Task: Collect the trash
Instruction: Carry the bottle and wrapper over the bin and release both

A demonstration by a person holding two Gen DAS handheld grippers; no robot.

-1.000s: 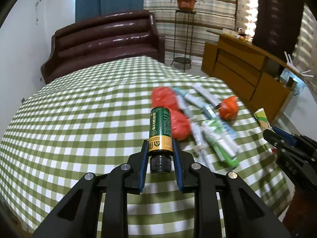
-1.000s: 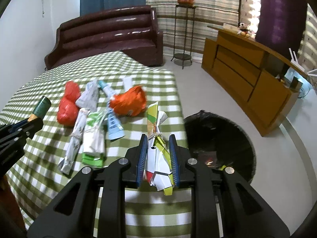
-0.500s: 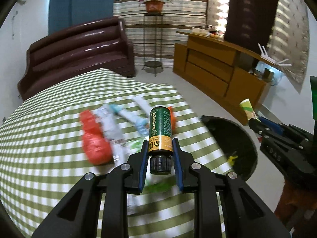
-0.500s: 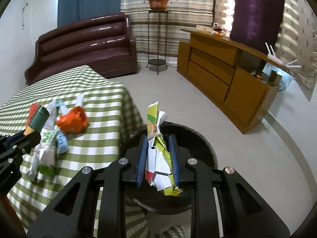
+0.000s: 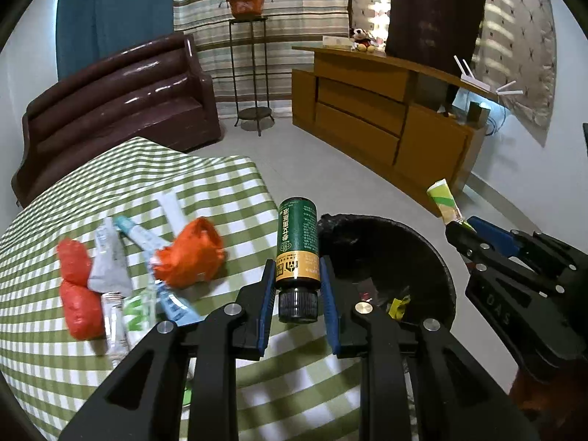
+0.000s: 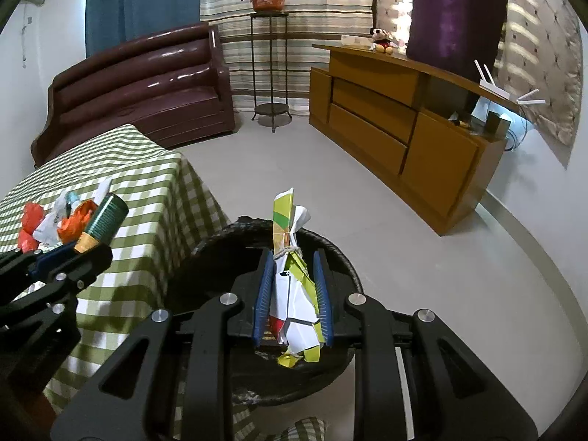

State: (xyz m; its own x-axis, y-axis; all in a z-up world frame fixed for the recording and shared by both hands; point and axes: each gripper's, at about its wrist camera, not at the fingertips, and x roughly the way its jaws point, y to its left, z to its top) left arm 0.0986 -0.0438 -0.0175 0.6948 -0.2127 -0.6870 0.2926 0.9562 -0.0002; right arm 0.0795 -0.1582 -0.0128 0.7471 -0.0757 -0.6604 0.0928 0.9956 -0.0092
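While both tools hold trash, we are at the black bin [image 5: 386,257] beside the checked worktop [image 5: 128,191].
Largest first, we see the worktop at 9 o'clock in the left wrist view, and the bin on the floor at 3 o'clock from it, just beside its edge; on the worktop lie an orange bag [image 5: 189,253], two red bags [image 5: 77,286] and several squeezed tubes [image 5: 143,237] close together; our left tool [image 5: 297,286] pinches a green bottle [image 5: 297,242] by its gold band, cap toward the camera, over the worktop's edge; our right tool [image 6: 293,290] pinches a crumpled carton [image 6: 294,283], white, yellow and green, above the bin's opening.
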